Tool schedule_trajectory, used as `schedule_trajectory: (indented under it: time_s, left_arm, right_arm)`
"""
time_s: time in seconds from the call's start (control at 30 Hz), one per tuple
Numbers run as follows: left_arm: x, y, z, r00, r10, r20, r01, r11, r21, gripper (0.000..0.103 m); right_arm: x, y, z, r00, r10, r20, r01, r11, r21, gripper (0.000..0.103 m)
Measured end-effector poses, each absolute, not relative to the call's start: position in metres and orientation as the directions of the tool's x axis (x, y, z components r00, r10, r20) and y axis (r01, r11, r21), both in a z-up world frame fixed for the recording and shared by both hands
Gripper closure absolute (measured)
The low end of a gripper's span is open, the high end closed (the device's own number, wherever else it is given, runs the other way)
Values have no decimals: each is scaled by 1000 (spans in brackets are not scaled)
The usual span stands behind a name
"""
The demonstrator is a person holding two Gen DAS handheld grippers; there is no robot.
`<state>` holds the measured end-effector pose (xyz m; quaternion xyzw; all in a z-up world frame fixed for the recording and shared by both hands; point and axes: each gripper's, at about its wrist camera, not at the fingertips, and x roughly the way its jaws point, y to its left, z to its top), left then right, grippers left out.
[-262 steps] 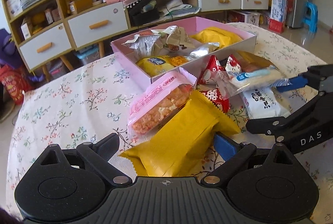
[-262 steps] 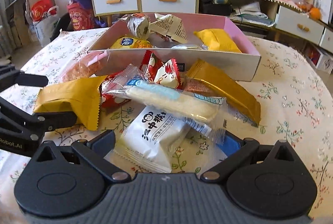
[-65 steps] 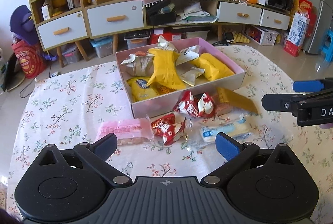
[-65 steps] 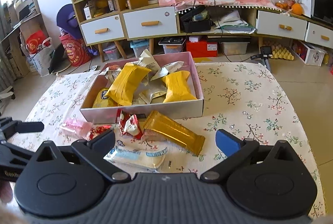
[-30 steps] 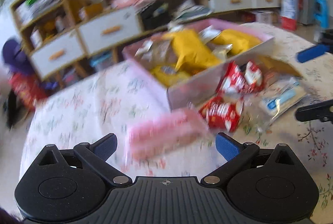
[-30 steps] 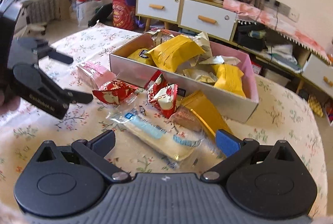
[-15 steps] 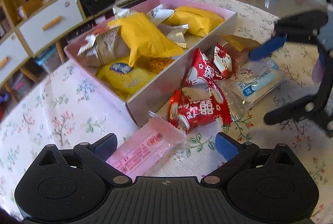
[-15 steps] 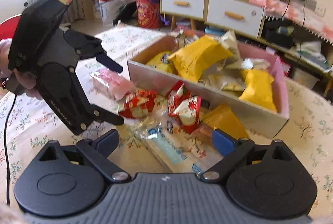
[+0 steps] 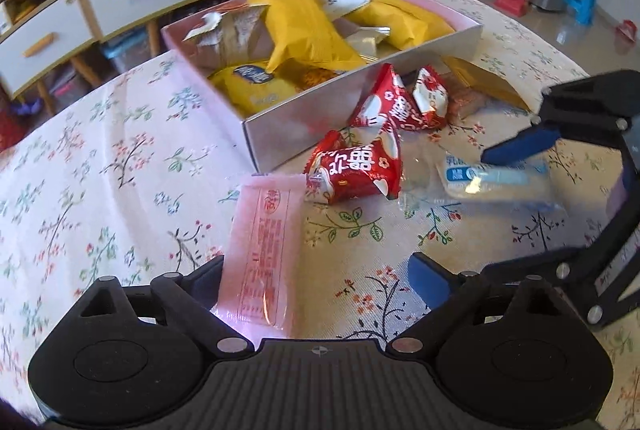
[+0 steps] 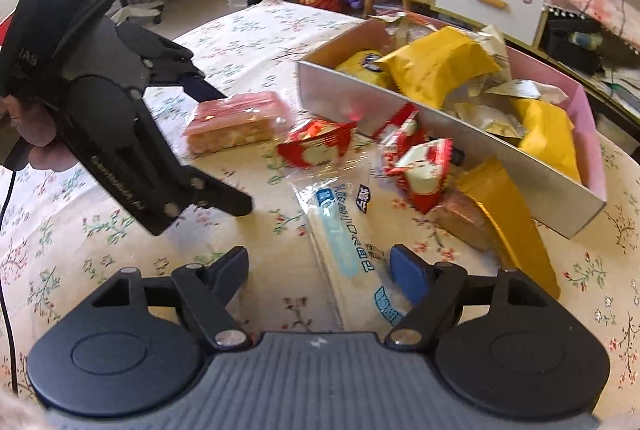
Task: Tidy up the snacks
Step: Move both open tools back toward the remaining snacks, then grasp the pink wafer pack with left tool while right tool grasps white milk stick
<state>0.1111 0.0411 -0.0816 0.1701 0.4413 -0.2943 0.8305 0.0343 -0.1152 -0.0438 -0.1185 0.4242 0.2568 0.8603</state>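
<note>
1. Left tongs (image 9: 316,272): spread wide, nothing gripped; low over the worktop (image 9: 80,170), its near end lying between the fingers and against the left finger (image 9: 204,276): a pink wafer pack (image 9: 262,246).
2. Right tongs (image 10: 320,268): likewise wide open and empty; set astride the near end of a clear-wrapped bread bar (image 10: 348,230) with blue print.
3. Pink wafer pack: flat on the floral cloth, far end close to the front corner of the pink box (image 9: 400,78); apparently not touching.
4. Pink box: toward the far edge of the worktop, already heaped with yellow packets (image 9: 308,34) and silver wrappers.
5. Still loose in front of the box wall: two red triangular packets (image 9: 356,166), a gold-wrapped bar (image 10: 504,214), the bread bar.
6. Step in hand, as judged: each pair of tongs lining up on its own item for a lift into the box.
7. Advice for the left: centre the wafer pack between the fingers before closing; currently offset to the left finger. Close gently; brittle contents probable.
8. Advice for the right: grip across the bread itself rather than the loose film end, soft loaf likely to sag or slip otherwise.
9. Placement: lift above the wall, set into remaining gaps, avoid knocking out the top yellow packet.
</note>
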Motion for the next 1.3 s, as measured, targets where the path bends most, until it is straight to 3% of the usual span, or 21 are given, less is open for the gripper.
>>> schedule_trajectory:
  time_s: [0.37, 0.6, 0.9, 1.3]
  left_arm:
    - [109, 38, -75, 484, -273, -831, 502, 865, 8, 38]
    - [101, 30, -71, 497, -235, -835, 439, 898, 8, 64]
    - [95, 33, -69, 504, -202, -840, 350, 937, -16, 72]
    - [89, 45, -54, 481, -287, -828, 308, 940, -147, 73]
  right_arm:
    - [44, -120, -44, 533, 288, -796, -458, 889, 14, 37]
    - [41, -113, -40, 533, 273, -801, -444, 896, 10, 58]
    - [38, -107, -37, 525, 261, -810, -434, 901, 9, 83]
    - [40, -124, -24, 469, 336, -817, -319, 927, 198, 85]
